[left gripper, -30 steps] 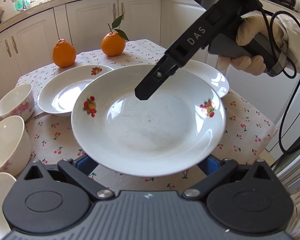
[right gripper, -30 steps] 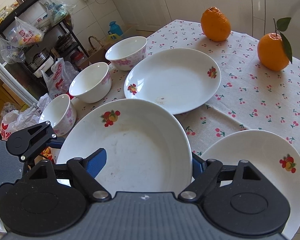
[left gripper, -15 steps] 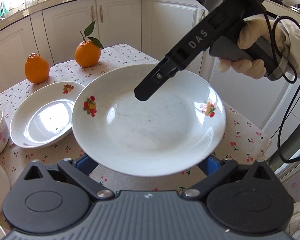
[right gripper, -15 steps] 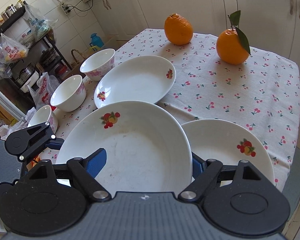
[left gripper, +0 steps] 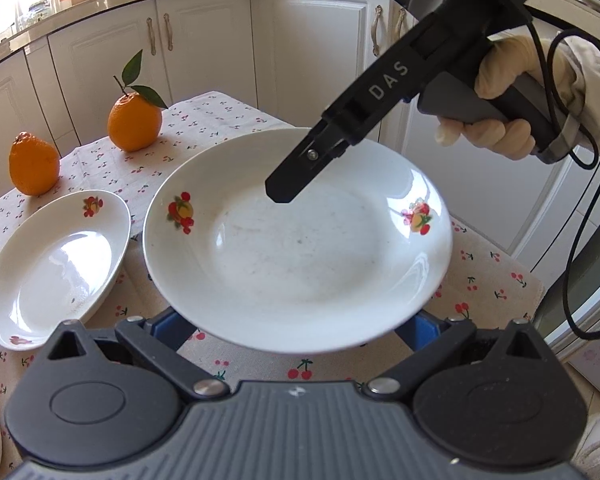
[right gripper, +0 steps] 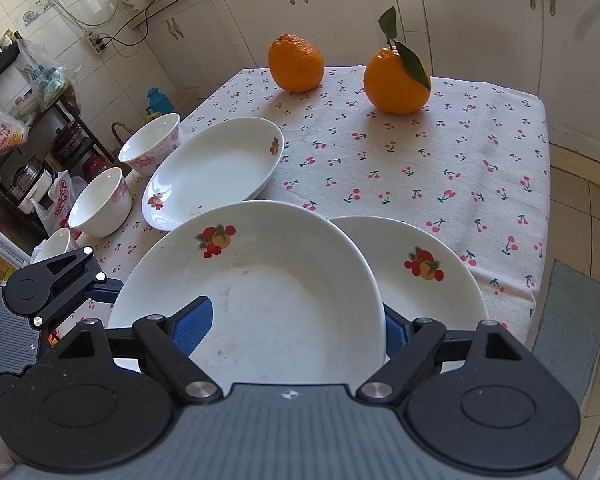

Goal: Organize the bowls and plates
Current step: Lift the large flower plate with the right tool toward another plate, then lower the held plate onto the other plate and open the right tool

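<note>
A white deep plate (left gripper: pixel 300 248) with fruit prints hangs in the air above the cherry-print tablecloth (right gripper: pixel 440 168), held from two sides. My left gripper (left gripper: pixel 296 328) reaches under its near rim, a blue pad on either side and the tips hidden beneath. From the far side my right gripper (right gripper: pixel 292 326) is shut on the same plate (right gripper: pixel 268 280), one pad lying on its inside and the other behind the rim. Its black finger (left gripper: pixel 296 176) rests on the plate's far rim, with a gloved hand (left gripper: pixel 500 120) on the handle. A second round plate (right gripper: pixel 424 276) lies on the cloth, partly under the held one.
An oval white dish (right gripper: pixel 216 168) lies left of the held plate. Three floral bowls (right gripper: pixel 152 144) (right gripper: pixel 100 204) (right gripper: pixel 56 244) line the table's left edge. Two oranges (right gripper: pixel 296 62) (right gripper: pixel 396 80) stand at the back. The table's right edge drops to a tiled floor (right gripper: pixel 588 208).
Both grippers carried the plate sideways over the table, so it now overlaps the round plate on the cloth. The bowls slid out of the left wrist view.
</note>
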A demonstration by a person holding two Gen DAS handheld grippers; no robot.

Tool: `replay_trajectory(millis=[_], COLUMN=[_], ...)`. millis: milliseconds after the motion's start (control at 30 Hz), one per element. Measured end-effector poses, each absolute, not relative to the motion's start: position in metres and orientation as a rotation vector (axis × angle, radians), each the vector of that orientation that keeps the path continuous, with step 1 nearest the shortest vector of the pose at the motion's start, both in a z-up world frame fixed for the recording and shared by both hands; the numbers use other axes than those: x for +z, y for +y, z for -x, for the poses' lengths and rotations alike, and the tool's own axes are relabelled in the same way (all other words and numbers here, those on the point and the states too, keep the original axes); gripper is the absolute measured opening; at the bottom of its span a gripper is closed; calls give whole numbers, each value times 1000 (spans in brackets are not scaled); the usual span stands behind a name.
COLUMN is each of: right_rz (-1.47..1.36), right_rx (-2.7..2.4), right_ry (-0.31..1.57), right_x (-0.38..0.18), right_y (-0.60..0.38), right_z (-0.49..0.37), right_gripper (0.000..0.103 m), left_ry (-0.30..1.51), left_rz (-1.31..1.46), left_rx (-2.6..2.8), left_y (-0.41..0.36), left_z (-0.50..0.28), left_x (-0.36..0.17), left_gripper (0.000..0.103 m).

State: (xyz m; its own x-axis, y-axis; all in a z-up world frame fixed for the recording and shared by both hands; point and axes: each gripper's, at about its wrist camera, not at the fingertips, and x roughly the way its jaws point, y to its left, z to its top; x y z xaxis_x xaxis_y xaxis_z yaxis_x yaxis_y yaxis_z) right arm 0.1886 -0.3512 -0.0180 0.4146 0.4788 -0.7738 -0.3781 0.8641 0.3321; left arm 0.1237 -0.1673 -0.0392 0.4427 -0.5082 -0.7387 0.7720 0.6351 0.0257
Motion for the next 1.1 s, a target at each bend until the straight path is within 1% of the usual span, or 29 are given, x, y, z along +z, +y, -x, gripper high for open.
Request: replay_trajectory(millis=[1100], right_rz=[-151], right_rx=[456], right_ry=[1020], right_x=[-38], right_y=[-387], right_z=[-190], right_gripper=[89], left_ry=[797], left_rz=[-444], left_rx=[-820], left_y=[-201], left_z=[-147], left_x=[-52], left_gripper=[103])
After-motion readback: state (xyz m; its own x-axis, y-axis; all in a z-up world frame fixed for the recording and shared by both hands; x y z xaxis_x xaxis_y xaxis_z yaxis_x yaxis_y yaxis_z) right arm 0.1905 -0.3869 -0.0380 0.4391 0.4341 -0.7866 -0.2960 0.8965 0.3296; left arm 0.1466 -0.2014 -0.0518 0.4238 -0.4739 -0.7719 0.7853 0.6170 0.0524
